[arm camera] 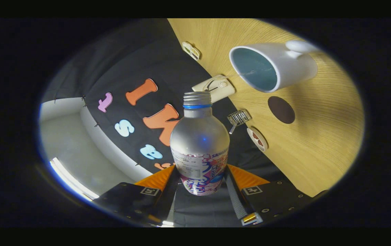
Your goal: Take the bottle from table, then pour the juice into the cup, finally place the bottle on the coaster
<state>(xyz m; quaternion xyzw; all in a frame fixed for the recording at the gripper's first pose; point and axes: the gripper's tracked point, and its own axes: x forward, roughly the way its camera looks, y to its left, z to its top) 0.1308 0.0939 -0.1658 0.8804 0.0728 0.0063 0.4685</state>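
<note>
Tongs (200,182) clamped on bottle (200,143), both fingers pressing its sides; bottle axis runs straight ahead; cup (277,65) beyond, right of mouth; coaster (281,109) nearer.

Light is dim and warm, brightest on the wooden surface (322,136), with a hard white glare strip (72,182) low beside the fingers. Fisheye bending curves all straight lines, edges fall dark and soft, while the bottle (200,147) stays sharp with a small blue glint.
</note>
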